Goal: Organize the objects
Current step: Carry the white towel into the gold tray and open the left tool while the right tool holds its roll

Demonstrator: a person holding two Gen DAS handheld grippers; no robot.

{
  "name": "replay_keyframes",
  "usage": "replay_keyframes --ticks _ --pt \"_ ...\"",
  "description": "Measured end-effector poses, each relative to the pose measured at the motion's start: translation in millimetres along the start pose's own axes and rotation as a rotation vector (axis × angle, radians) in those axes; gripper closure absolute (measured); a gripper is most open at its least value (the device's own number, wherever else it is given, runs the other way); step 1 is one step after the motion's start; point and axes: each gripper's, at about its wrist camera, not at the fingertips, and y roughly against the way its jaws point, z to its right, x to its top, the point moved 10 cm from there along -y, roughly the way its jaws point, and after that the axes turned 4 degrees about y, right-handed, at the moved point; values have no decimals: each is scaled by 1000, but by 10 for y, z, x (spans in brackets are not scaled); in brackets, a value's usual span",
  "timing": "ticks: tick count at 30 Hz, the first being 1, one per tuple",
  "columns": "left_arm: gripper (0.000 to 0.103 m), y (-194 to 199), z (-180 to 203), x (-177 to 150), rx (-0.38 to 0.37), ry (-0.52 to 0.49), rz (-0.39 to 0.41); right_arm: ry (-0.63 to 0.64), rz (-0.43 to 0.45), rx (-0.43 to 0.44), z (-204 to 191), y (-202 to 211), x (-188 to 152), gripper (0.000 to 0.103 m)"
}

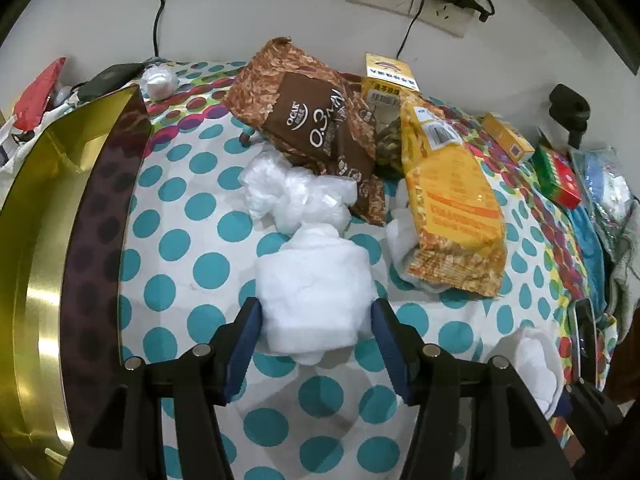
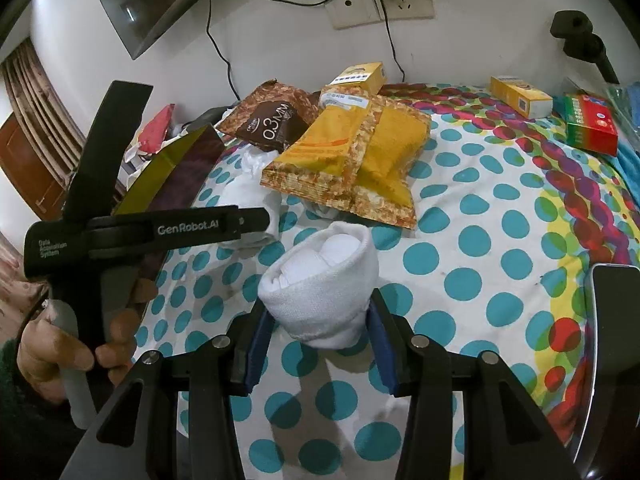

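Observation:
A rolled white sock (image 2: pixel 320 292) sits between the blue pads of my right gripper (image 2: pixel 318 340), which is shut on it and pinches its lower end just above the dotted bedsheet (image 2: pixel 472 280). A second white sock bundle (image 1: pixel 312 300) lies on the sheet between the pads of my left gripper (image 1: pixel 314 320). Its jaws stand wide at the bundle's sides without visibly squeezing it. In the right wrist view the left gripper's body (image 2: pixel 160 228) is at the left, held by a hand (image 2: pixel 60 356), its tip by that bundle (image 2: pixel 244 204).
A gold and purple box (image 1: pixel 60 240) stands at the left. Behind the socks lie crumpled white plastic (image 1: pixel 288 192), a brown snack bag (image 1: pixel 316 120) and a yellow snack bag (image 1: pixel 452 200). Small boxes (image 2: pixel 520 96) line the far right. A dark phone (image 2: pixel 612 320) lies at the right edge.

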Motion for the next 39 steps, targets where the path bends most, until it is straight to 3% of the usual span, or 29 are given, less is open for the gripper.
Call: replay_keyframes --ticks 4,10,21,25,30,39 --pt "46 8 31 -5 16 -23 14 -1 -1 -6 18 5 -5 60" --pt "60 117 -1 -11 6 -11 35 32 6 -34 -13 57 6 60" --pt "62 755 -217 57 20 -37 124 51 9 -82 -80 142 39 60" --pt "62 1037 -516 189 51 -17 161 62 0 -124 -97 148 44 60" --pt "62 1232 -1116 398 156 28 204 77 -14 -161 -139 134 58 60" --pt "62 918 -2092 708 304 97 150 99 -40 -227 -209 118 118 60"
